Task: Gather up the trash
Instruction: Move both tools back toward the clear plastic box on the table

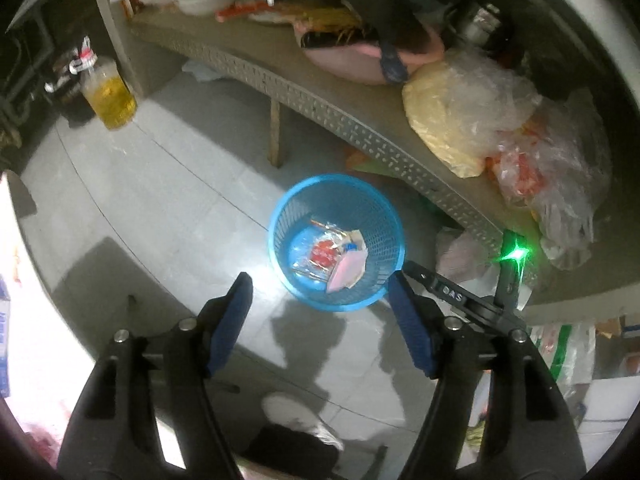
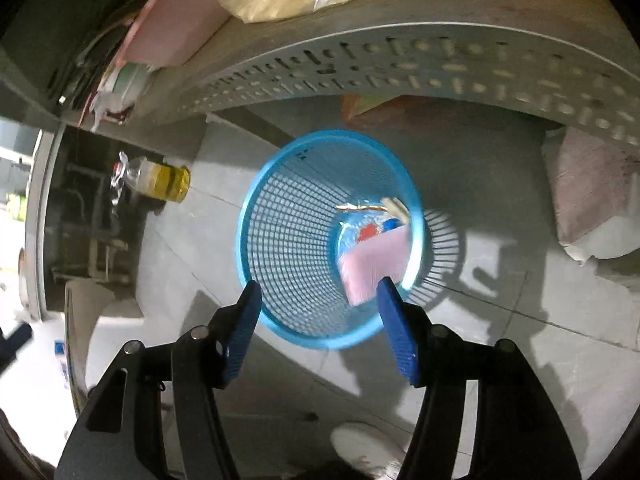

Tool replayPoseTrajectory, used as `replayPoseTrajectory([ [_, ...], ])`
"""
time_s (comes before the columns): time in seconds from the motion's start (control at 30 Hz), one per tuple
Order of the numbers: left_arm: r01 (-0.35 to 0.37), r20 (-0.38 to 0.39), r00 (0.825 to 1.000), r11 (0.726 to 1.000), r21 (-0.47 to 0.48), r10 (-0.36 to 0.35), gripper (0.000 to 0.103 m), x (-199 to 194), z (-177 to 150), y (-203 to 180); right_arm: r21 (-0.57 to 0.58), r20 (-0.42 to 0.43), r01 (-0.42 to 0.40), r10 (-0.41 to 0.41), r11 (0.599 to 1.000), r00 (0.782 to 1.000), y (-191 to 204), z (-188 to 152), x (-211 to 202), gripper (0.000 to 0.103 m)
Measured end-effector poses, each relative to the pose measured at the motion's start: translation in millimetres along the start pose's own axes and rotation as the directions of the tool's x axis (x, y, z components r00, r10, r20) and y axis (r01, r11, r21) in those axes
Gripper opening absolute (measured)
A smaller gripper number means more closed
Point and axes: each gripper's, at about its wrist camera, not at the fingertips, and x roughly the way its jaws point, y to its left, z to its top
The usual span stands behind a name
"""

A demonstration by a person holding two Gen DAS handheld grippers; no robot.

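Observation:
A blue mesh wastebasket point(image 1: 276, 216) stands on the pale tiled floor beside a low table. Inside it lie a clear wrapper with red print point(image 1: 320, 254) and a pink paper point(image 1: 348, 272). My left gripper point(image 1: 320, 284) hangs open above the basket's near rim, nothing between its blue pads. The right gripper point(image 2: 320, 284) is also open, pointing down into the basket point(image 2: 248, 208). The pink paper point(image 2: 372, 264) shows blurred inside, apart from the pads. Part of the right gripper's body point(image 1: 452, 296), with a green light, appears at the right of the left wrist view.
A grey perforated table point(image 1: 320, 108) curves behind the basket, piled with plastic bags point(image 1: 472, 112) and clutter. A bottle of yellow liquid point(image 1: 110, 100) stands on the floor at the left. A person's white shoe point(image 1: 296, 412) is just below the grippers.

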Motion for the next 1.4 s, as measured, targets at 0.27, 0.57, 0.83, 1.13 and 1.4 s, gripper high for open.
replayPoseTrajectory([
  [0.27, 0.013, 0.165, 0.986, 1.000, 0.002, -0.013, 0.084, -77.7, -35.9, 15.2, -0.194, 0.049, 0.153, -0.146, 0.969, 0.988, 24.5, -43.3, -44.6, 0.068],
  [0.57, 0.079, 0.284, 0.957, 0.996, -0.047, -0.063, 0.092, -155.3, -92.0, 40.1, -0.422, 0.274, 0.301, -0.196, 0.855, 0.941, 91.4, -73.7, -124.5, 0.096],
  [0.83, 0.066, 0.424, 0.905, 0.994, -0.087, -0.023, 0.094, -228.5, -168.0, 70.8, -0.556, 0.385, 0.272, -0.047, 0.785, 0.922, 140.3, -92.5, -187.8, 0.096],
  [1.13, 0.061, 0.488, 0.867, 0.952, -0.298, 0.097, 0.094, -270.0, -267.4, 122.8, -0.687, 0.168, -0.032, 0.202, 0.726, 0.965, 203.9, -114.4, -201.3, 0.096],
  [1.4, 0.014, 0.481, 0.849, 0.900, -0.435, 0.220, 0.094, -280.5, -336.8, 163.0, -0.764, -0.093, -0.258, 0.296, 0.591, 0.951, 284.4, -157.4, -168.2, 0.096],
])
